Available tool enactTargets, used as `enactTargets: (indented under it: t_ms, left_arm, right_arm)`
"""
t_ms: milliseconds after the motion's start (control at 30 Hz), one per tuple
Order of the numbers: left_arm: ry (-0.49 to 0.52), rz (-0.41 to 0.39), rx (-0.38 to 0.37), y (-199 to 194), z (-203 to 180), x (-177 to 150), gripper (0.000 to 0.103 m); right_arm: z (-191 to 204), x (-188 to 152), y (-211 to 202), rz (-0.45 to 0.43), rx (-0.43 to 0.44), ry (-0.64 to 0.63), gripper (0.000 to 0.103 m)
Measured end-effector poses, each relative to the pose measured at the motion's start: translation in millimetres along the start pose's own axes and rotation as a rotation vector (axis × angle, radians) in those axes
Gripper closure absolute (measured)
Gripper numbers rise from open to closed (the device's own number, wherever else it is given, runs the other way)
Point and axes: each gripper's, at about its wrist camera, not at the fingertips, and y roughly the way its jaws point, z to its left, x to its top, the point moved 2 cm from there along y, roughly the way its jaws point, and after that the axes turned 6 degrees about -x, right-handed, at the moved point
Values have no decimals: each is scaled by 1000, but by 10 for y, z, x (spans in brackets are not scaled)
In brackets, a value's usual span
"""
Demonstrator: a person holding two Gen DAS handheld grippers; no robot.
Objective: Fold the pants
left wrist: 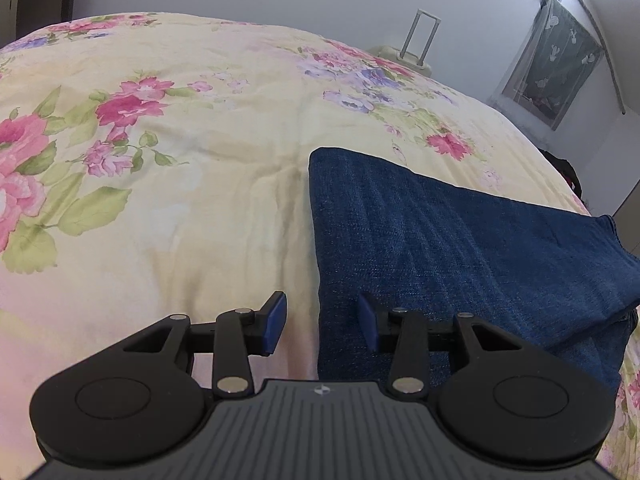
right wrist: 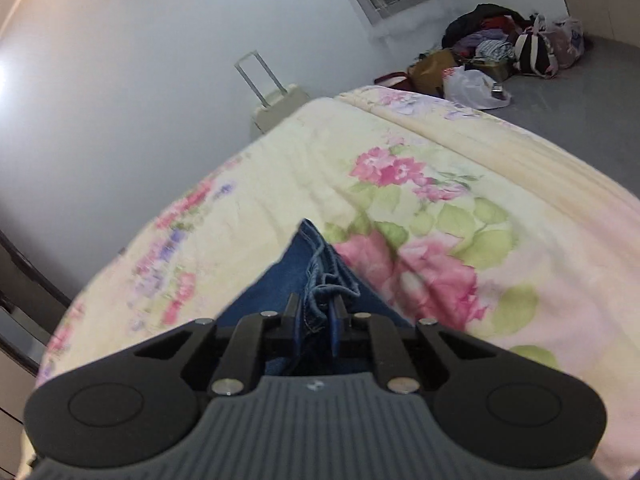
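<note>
Right hand-held gripper (right wrist: 316,322) clamped on pants (right wrist: 304,264)

Both grippers: black linkage arms w/ silver screws, blue pads, ribbed grey housing.

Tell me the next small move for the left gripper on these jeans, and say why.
Probably ease the left gripper down and close it on the near edge of the jeans. It is open, straddling that edge above the floral bedspread and holding nothing, while the right gripper is already shut on a bunched denim hem. A second grip looks needed before folding.
</note>
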Motion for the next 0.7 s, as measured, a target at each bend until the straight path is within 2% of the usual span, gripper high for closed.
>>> enactTargets:
  t_ms: [133, 233, 300, 367, 433, 533, 600, 700]
  left_arm:
    - [14, -3, -8, -25, -20, 0, 52]
    - [6, -13, -12, -47, -21, 29, 52]
    - [4, -37, -10, -92, -34, 73, 53]
    - [11, -69, -5, -145, -53, 132, 53]
    - [17, -89, 4, -176, -69, 188, 53]
    - [67, -93, 9, -145, -123, 320, 54]
    - [81, -106, 9, -105, -144, 440, 54]
    - [79, -122, -27, 2, -175, 632, 54]
  right_arm:
    - [-224, -223, 320, 83, -128, -6, 96]
    - [-366, -401, 461, 108, -162, -9, 95]
    - [-432, -423, 474, 123, -179, 13, 90]
    - [-380, -384, 368, 88, -222, -17, 87]
    - [-268, -334, 193, 11, -244, -116, 86]
    - [-112, -278, -7, -77, -216, -223, 86]
    - [6, -245, -20, -100, -170, -265, 86]
    - [181, -210, 141, -98, -155, -342, 87]
